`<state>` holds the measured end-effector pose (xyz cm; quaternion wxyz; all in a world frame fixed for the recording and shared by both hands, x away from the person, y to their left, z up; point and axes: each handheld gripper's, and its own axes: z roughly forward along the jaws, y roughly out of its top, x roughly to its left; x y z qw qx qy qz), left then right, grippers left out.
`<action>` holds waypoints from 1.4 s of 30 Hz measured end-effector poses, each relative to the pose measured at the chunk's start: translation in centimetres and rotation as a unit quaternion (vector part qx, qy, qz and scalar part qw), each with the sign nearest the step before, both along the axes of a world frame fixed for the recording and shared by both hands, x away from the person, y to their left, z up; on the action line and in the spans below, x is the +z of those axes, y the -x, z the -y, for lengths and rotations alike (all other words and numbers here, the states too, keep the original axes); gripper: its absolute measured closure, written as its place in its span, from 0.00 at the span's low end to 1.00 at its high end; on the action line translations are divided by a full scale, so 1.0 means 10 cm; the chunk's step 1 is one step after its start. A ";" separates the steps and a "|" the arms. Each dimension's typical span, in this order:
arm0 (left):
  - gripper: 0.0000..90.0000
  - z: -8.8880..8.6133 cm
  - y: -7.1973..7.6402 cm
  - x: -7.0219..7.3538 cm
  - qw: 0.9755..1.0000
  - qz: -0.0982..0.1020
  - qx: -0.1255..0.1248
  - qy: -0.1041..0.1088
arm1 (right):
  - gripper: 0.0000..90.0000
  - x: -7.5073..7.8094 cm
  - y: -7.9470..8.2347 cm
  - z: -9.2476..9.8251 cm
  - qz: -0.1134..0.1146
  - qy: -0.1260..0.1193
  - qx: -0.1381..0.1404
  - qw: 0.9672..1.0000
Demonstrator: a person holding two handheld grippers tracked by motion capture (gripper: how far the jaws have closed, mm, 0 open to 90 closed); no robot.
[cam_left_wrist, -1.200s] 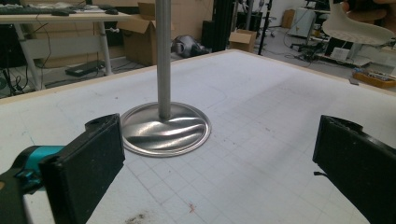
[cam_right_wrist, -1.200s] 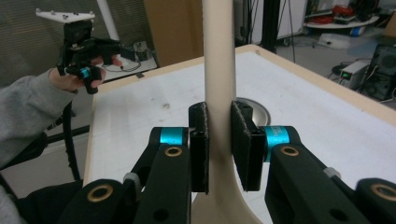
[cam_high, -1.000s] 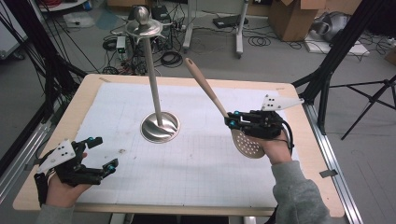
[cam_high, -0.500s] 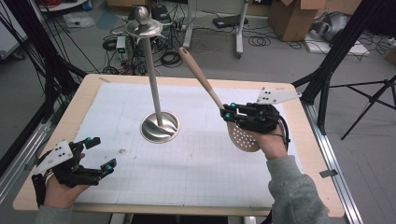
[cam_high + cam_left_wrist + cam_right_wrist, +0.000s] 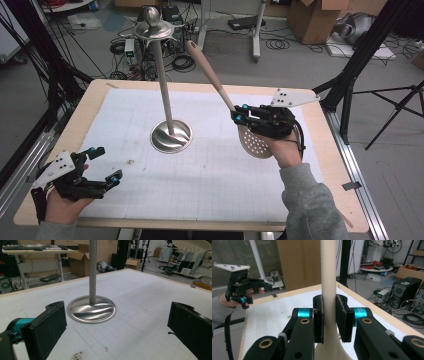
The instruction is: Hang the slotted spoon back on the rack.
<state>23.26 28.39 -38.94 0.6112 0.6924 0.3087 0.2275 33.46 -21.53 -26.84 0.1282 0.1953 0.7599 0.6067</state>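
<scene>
Raised: perforated wooden skimmer [image 5: 255, 142] (smooth handle) | right tool [image 5: 239, 115] clamping it

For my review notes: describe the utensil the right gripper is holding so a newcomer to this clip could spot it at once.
Start at the white gridded mat on the wooden table, then go right of the steel stand at its middle. There the right gripper clamps a beige slotted spoon by its handle. Its round, hole-dotted bowl hangs low while the long handle slants up and away, unlike the upright metal pole.
</scene>
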 end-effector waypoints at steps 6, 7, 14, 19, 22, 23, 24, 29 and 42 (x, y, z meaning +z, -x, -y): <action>0.03 -0.01 0.01 0.00 1.000 0.001 0.000 0.000 | 0.87 0.02 -0.02 -0.07 0.003 0.000 0.002 1.000; 0.03 -0.01 0.01 0.00 1.000 0.001 0.000 0.000 | 0.87 0.02 -0.02 -0.08 0.002 0.000 0.002 1.000; 0.03 -0.03 0.02 0.00 1.000 0.001 0.002 0.001 | 0.87 0.03 -0.05 -0.12 0.000 -0.008 -0.001 1.000; 0.03 -0.04 0.03 0.00 1.000 0.001 0.004 0.002 | 0.87 0.04 -0.06 -0.16 0.003 -0.009 0.000 1.000; 0.03 -0.05 0.04 0.01 1.000 0.001 0.005 0.004 | 0.87 0.03 -0.07 -0.17 0.002 -0.010 0.002 1.000; 0.03 -0.05 0.04 0.02 1.000 0.002 0.005 0.006 | 0.87 0.03 -0.08 -0.17 0.001 -0.013 0.004 1.000; 0.03 -0.06 0.04 0.02 1.000 0.002 0.005 0.006 | 0.87 0.03 -0.08 -0.17 0.001 -0.013 0.004 1.000; 0.03 -0.06 0.04 0.01 1.000 0.002 0.007 0.001 | 0.87 0.02 -0.09 -0.20 0.001 -0.011 0.006 1.000; 0.03 -0.09 0.05 0.01 1.000 0.003 0.011 0.004 | 0.87 0.00 -0.11 -0.26 0.006 -0.006 0.000 1.000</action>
